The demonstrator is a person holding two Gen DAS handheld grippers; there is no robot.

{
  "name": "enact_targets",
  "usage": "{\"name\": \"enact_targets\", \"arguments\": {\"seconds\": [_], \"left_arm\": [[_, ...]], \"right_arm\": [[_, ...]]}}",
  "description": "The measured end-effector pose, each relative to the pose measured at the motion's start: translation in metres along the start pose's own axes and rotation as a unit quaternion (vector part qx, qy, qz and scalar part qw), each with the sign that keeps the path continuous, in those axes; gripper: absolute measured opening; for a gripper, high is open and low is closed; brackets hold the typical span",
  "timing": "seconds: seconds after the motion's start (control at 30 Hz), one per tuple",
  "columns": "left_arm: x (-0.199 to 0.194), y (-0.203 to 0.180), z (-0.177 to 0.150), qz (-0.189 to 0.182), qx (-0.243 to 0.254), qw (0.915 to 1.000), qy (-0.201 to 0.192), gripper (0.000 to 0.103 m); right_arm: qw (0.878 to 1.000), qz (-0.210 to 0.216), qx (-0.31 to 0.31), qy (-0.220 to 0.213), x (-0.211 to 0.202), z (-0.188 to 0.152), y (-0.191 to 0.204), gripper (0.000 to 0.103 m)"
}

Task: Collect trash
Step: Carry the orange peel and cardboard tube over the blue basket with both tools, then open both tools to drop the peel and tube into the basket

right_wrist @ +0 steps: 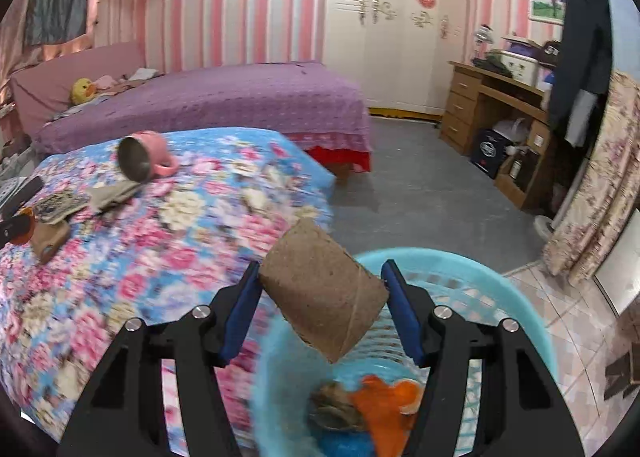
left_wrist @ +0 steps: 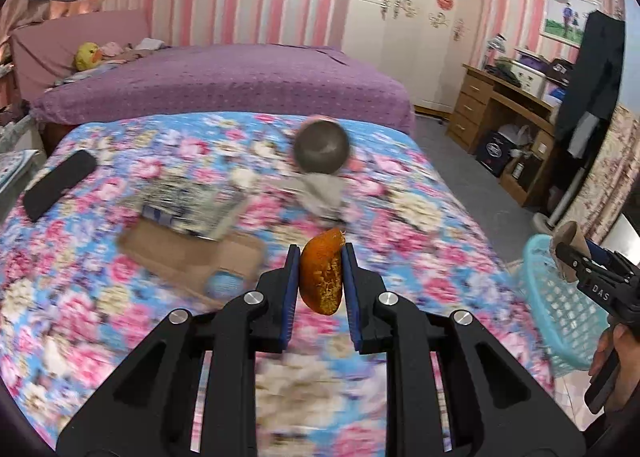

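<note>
My left gripper [left_wrist: 320, 253] is shut on a piece of orange peel [left_wrist: 322, 277], held above the floral bedspread [left_wrist: 100, 297]. My right gripper [right_wrist: 320, 277] is shut on a brown cardboard tube [right_wrist: 324, 297], gripped by its two ends over the rim of the turquoise plastic basket [right_wrist: 532, 297]. Inside that basket lie orange peel pieces [right_wrist: 396, 397] and other scraps. In the left wrist view the basket [left_wrist: 568, 297] stands off the bed's right edge, with the right gripper [left_wrist: 566, 257] and the tube [left_wrist: 568, 237] above it.
On the bedspread lie a tipped pink mug [right_wrist: 144, 159], a grey cloth [right_wrist: 112, 193], a patterned packet [left_wrist: 188, 205] on a flat cardboard box [left_wrist: 192, 261], and a black remote [left_wrist: 60, 185]. A purple bed [right_wrist: 240, 101] stands behind, a wooden desk [right_wrist: 492, 113] at right.
</note>
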State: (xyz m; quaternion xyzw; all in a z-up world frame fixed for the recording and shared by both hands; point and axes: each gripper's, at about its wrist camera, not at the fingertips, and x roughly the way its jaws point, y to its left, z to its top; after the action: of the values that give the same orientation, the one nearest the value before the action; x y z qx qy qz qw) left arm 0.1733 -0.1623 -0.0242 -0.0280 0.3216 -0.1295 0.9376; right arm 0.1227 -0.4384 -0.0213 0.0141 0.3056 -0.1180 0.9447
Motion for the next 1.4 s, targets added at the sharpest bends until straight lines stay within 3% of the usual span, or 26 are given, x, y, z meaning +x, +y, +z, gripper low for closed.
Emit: {"name": "enact_targets", "arguments": {"seconds": [0.3,0.67,1.03,1.07,1.13,1.2,1.4], "left_arm": [[0.01,-0.083,-0.007,-0.037,0.04,0.9985,0.004,0.02],[0.026,-0.188,-0.021,-0.104,0.085,0.9909,0.006,0.02],[0.046,-0.253,-0.038,-0.152,0.114,0.9814,0.027,0.022],[0.045,-0.257,-0.037,-0.155,0.115,0.9809,0.025,0.024],[0.044,-0.262,-0.034,-0.157,0.116,0.9805,0.022,0.042],[0.041,-0.264,-0.031,-0.148,0.113,0.9825,0.011,0.074],[0.036,-0.24,-0.02,-0.118,0.118,0.9859,-0.005,0.09]], "right_arm": [[0.998,-0.056,0.008,0.01,-0.005,-0.02,-0.072,0.061],[0.998,-0.055,0.036,0.008,-0.004,-0.034,-0.12,0.061],[0.996,-0.058,0.071,0.006,-0.007,-0.044,-0.152,0.061],[0.996,-0.059,0.071,0.008,-0.007,-0.045,-0.153,0.061],[0.996,-0.06,0.071,0.01,-0.006,-0.045,-0.155,0.061],[0.996,-0.061,0.068,0.01,-0.006,-0.045,-0.155,0.061],[0.996,-0.065,0.065,0.009,-0.006,-0.045,-0.152,0.061]]}}
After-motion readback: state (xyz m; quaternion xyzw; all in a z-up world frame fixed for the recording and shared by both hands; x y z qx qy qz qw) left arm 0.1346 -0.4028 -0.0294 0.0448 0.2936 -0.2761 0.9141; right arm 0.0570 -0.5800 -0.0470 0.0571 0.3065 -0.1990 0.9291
